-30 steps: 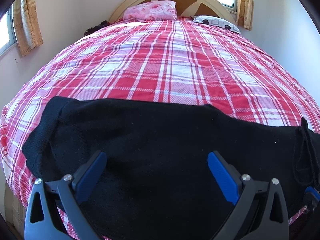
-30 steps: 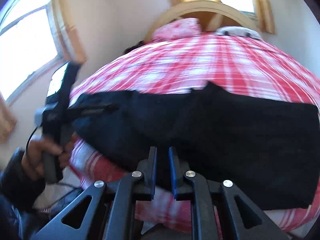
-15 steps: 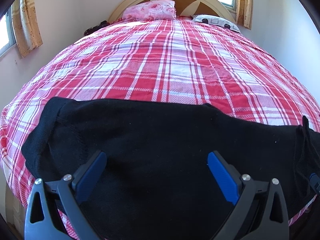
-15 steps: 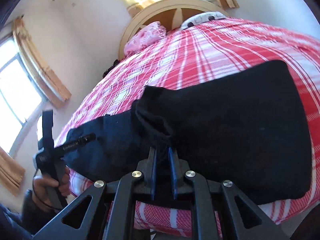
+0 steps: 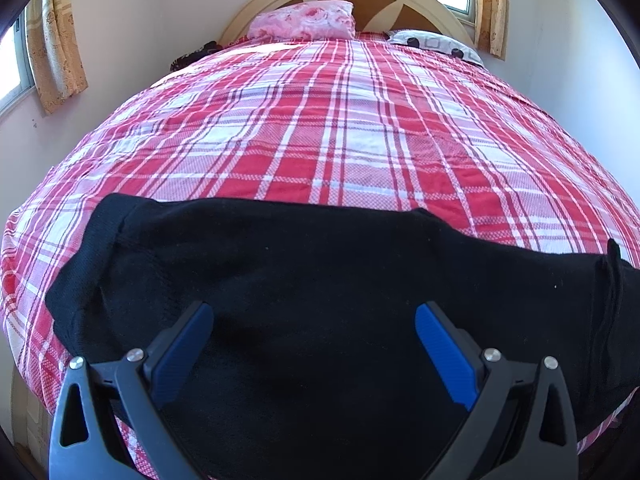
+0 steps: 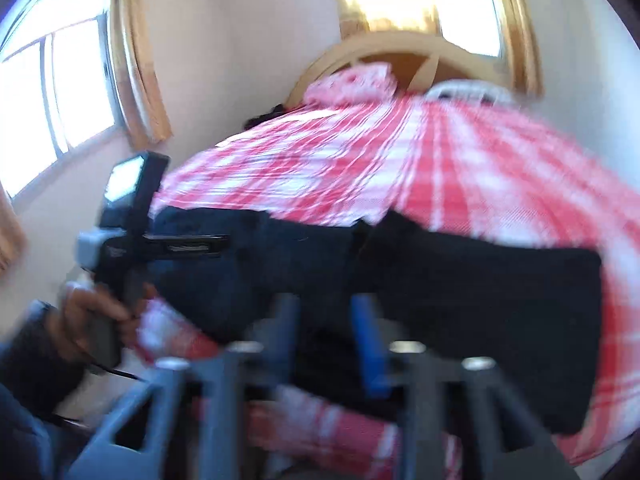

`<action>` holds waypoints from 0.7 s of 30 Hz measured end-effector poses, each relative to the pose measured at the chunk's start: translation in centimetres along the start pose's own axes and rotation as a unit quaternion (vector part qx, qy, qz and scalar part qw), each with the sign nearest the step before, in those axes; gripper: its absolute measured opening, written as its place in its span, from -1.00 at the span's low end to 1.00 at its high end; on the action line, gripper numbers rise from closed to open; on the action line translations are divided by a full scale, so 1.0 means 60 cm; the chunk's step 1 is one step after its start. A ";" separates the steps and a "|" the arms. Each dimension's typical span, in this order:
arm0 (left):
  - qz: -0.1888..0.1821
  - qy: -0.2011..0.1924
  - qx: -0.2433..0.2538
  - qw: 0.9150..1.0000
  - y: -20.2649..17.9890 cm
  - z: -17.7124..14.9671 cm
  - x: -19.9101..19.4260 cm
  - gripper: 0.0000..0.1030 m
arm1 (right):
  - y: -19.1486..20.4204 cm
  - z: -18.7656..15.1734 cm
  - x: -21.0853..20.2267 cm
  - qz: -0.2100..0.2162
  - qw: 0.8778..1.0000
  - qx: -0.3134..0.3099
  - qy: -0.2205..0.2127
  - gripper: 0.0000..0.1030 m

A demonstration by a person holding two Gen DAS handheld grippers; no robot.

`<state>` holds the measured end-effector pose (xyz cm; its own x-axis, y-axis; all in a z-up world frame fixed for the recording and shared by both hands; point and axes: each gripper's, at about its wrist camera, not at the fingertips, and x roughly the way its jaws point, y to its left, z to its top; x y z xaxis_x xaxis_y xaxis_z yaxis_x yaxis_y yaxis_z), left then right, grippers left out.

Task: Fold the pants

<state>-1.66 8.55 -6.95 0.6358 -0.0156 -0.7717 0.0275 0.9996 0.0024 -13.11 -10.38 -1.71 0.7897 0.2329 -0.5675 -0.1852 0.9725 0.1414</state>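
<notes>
Black pants (image 5: pixel 320 264) lie across the near edge of a bed with a red plaid sheet (image 5: pixel 340 128). My left gripper (image 5: pixel 314 312) hovers over them, open, its blue pads (image 5: pixel 182 356) wide apart and holding nothing. The right wrist view is blurred by motion. There my right gripper (image 6: pixel 326 312) is at the near hem of the pants (image 6: pixel 480 288), and its jaws are opening. Dark cloth shows in the gap, and the pads are off it. A doubled layer of the pants lies flat to the right.
A pink floral pillow (image 5: pixel 304 22) and a spotted white one (image 5: pixel 436 44) lie against the curved wooden headboard (image 5: pixel 400 0). Curtained windows stand left and behind the bed. A person's hand (image 6: pixel 92 308) grips the left gripper's handle at the bed's near left corner.
The right gripper's jaws, shut on a pinch of the pants half a second ago, have parted. Its view has swung level and blurred. The left gripper has not moved.
</notes>
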 end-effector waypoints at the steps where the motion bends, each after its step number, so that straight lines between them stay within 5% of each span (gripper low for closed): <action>1: 0.000 -0.001 0.003 1.000 -0.001 -0.001 -0.001 1.00 | 0.005 -0.001 0.004 -0.006 1.000 -0.011 -0.001 0.40; 4: 0.005 -0.007 0.007 1.000 0.000 0.000 -0.008 1.00 | 0.017 -0.007 0.031 0.001 0.999 -0.036 0.022 0.40; 9: 0.005 -0.006 0.000 1.000 0.006 0.001 -0.008 1.00 | 0.063 -0.033 0.079 -0.070 0.983 -0.166 0.040 0.37; 10: 0.005 -0.006 0.003 1.000 0.004 0.001 -0.009 1.00 | 0.065 -0.036 0.087 -0.082 0.980 -0.176 0.041 0.24; 15: 0.013 -0.030 0.041 0.999 -0.016 -0.001 -0.023 1.00 | 0.027 -0.030 0.077 -0.068 0.990 -0.119 0.037 -0.23; 21: 0.004 -0.023 0.045 0.999 -0.026 -0.002 -0.020 1.00 | 0.055 -0.045 0.076 -0.098 0.981 -0.161 0.034 -0.25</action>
<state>-2.55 7.02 -6.11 0.6703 -0.0105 -0.7420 0.0898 0.9937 0.0670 -11.68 -6.08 -6.02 0.7904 0.0297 -0.6119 -0.2168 0.9477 -0.2341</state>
